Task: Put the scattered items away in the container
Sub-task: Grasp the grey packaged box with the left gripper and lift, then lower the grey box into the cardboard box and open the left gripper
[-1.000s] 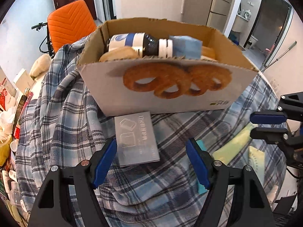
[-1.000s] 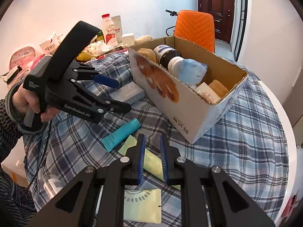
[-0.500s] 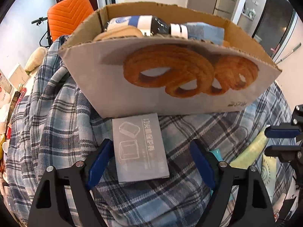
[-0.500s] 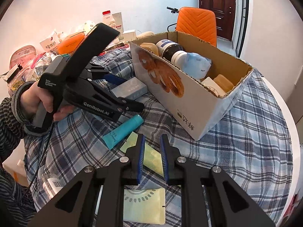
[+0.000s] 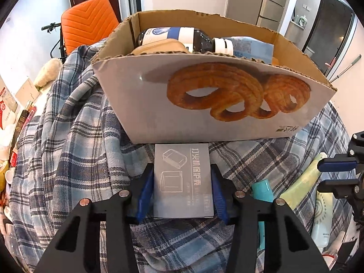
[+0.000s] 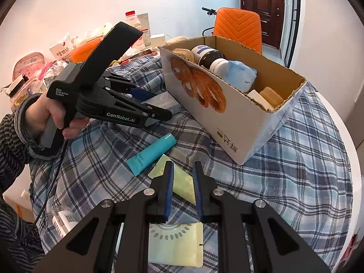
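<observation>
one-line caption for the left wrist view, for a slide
Left gripper closing around a flat grey box on the plaid cloth, just in front of the cardboard box.

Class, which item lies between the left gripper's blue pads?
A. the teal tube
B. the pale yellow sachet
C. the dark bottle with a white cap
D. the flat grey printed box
D: the flat grey printed box lies between the closing pads of the left gripper.
</observation>
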The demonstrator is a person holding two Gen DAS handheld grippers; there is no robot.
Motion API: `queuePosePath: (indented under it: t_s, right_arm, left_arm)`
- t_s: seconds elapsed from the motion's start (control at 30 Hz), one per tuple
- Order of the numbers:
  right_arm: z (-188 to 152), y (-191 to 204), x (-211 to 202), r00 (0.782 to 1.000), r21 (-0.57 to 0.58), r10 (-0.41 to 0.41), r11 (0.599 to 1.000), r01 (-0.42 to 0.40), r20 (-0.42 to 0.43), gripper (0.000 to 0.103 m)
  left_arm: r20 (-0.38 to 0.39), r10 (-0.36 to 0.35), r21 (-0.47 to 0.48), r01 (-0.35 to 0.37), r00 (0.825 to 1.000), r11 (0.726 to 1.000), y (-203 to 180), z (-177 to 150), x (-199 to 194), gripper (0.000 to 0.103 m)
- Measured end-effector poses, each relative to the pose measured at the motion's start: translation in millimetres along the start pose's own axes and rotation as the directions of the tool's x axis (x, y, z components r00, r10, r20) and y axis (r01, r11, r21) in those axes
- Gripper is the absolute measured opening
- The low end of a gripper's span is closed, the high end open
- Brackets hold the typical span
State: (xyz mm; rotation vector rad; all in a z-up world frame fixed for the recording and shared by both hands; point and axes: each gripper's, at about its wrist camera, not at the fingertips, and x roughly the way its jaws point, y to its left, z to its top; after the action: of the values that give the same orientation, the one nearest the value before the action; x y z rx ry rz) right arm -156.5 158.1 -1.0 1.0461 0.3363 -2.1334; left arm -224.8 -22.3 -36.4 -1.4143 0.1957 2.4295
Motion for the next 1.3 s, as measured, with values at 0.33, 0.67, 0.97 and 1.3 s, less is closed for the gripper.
queuePosePath:
  t_s: [0.33,0.67,0.97,1.3]
  right_arm:
    - [0,0,-3,1.0,0.005,-0.003,1.0,0.003,0.013,0.015]
    - [14,5,-19,0.997,-0.031,-0.037,0.999,0.039,0.07,0.015]
    - [55,-16,-35,0.985,0.014,-0.079,0.997,0.077,0.155,0.015]
    - [75,-50,-45,0.971,0.075,-0.147,0.988,0.135,0.187,0.015]
  left_arm:
    - [0.056,-0.01,0.053,0.007,0.998,0.999,-16,-2,-38,0.049]
    - [0.102,-0.035,0.11,0.024,0.994,0.994,-45,0,-73,0.049]
    - [0.181,-0.066,0.119,0.045,0.981,0.992,-60,34,-103,0.049]
    - [0.217,-0.141,0.122,0.117,0.966,0.986,-85,88,-101,0.049]
